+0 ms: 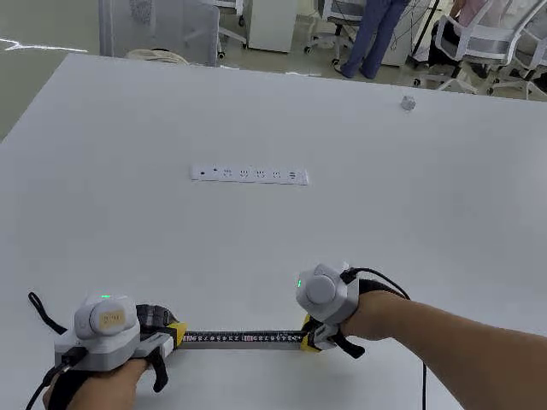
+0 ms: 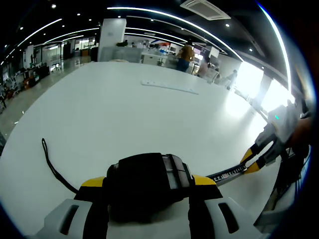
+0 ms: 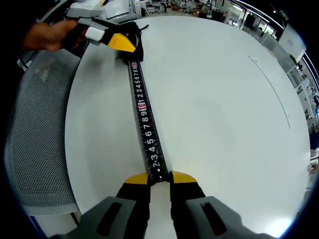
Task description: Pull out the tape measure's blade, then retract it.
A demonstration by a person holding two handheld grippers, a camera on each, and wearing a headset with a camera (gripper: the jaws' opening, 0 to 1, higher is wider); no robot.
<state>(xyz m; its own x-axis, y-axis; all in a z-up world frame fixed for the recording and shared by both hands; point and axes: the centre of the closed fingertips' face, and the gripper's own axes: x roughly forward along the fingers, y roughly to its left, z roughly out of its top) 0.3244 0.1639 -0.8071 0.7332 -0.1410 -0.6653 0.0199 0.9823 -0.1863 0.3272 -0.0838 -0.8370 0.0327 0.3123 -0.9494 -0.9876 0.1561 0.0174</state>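
White worktop [image 1: 111,171] carries one tape measure [image 1: 154,318] near its front edge. The black body is clamped between the yellow-tipped jaws of the left gripper [image 2: 148,183], which press on its two sides. Its single blade [image 3: 142,107] lies drawn out flat on the worktop, numbers up, and runs straight from the body to the right gripper [image 3: 159,177], whose jaws pinch the blade's free end. The two grippers are set apart along the front edge with the blade stretched between them, each held in one hand. One thin black cord [image 2: 52,167] lies looped on the surface just beside the left gripper. One white power strip [image 1: 249,175] with a row of sockets lies further back, near the middle and well apart from the tape. One small silvery object [image 1: 408,103], too small to make out, sits near the far edge. A grey mesh chair back [image 3: 40,139] stands beside the worktop.
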